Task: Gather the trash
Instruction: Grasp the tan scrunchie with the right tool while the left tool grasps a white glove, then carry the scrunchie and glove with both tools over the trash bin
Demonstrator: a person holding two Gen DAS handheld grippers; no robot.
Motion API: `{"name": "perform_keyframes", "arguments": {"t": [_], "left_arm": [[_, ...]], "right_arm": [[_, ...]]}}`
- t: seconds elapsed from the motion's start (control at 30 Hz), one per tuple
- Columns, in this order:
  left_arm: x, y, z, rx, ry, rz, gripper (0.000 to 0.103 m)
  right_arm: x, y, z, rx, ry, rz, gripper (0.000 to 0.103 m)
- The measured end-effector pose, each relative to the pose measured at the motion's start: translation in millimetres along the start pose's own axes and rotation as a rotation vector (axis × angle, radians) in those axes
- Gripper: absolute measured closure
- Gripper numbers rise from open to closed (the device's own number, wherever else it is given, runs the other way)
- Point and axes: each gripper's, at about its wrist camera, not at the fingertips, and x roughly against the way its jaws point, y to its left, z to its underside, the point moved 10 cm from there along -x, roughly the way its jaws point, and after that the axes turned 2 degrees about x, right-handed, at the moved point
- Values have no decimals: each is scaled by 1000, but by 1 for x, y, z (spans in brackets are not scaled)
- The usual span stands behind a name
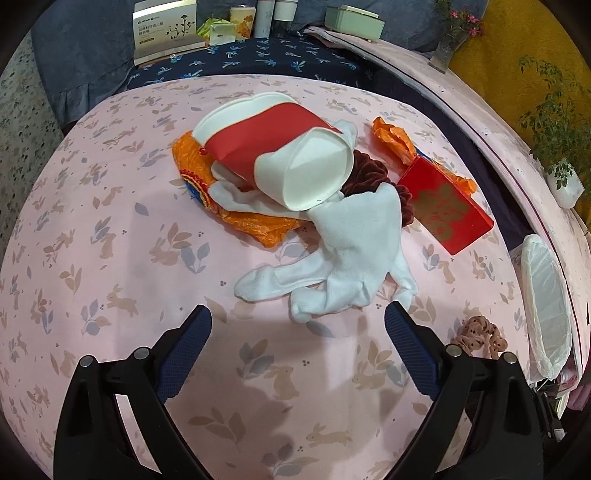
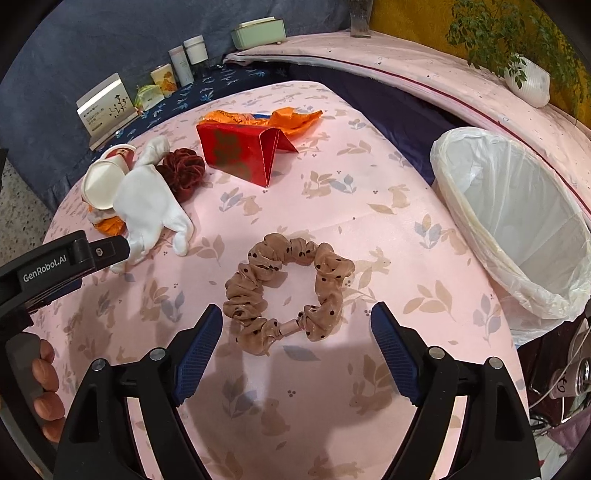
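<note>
A tipped red-and-white paper cup (image 1: 273,151) lies on an orange wrapper (image 1: 258,221), with a white glove (image 1: 347,258) and a dark red scrunchie (image 1: 369,173) beside it. A red paper box (image 1: 447,206) and a second orange wrapper (image 1: 395,140) lie to the right. My left gripper (image 1: 297,325) is open, just short of the glove. My right gripper (image 2: 295,325) is open around the near side of a tan dotted scrunchie (image 2: 288,288). The lined trash bin (image 2: 517,221) stands at the right. The cup (image 2: 103,177), glove (image 2: 147,206) and box (image 2: 240,155) also show there.
The pink rabbit-print cloth (image 2: 332,387) covers the table. At the back stand a card box (image 1: 166,29), bottles (image 1: 264,16) and a green tissue box (image 1: 354,20). Potted plants (image 2: 524,77) sit on the pink ledge at right. The left gripper's body (image 2: 55,266) is at the left edge.
</note>
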Motion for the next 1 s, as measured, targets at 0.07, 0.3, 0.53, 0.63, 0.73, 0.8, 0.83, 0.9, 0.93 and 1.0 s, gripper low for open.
{"name": "perform_keyframes", "arguments": {"t": [0.07,0.3,0.53,0.63,0.73,0.8,0.83,0.9,0.93,1.0], "left_arm": [[-5,-3,-1,0,8,1,13],[-19,-13,-6,18,30,17,13],[-26,-21,-12,20,36,32,17],[-27,-26,-11,4,47,51,35],[-25,-31,-9,-23,48,62,52],[-23,-35,-7,-35,54,82,72],[-22,-37,-5,-39,60,91,77],[-19,-40,-3,-46,65,103,85],[-16,-42,-1,-52,61,106,86],[-10,-47,2,-70,53,108,87]], "right_arm": [[-4,1,0,-3,7,-1,23],[-11,6,-4,3,3,1,20],[-15,4,-12,5,-12,15,24],[-15,4,-14,21,-21,26,37],[-15,4,-14,35,-23,26,52],[-14,4,-15,38,-22,18,63],[-14,5,-14,39,-19,13,70],[-13,5,-13,38,-9,-4,78],[-12,6,-13,36,-7,-10,80],[-9,6,-12,32,-5,-20,82]]}}
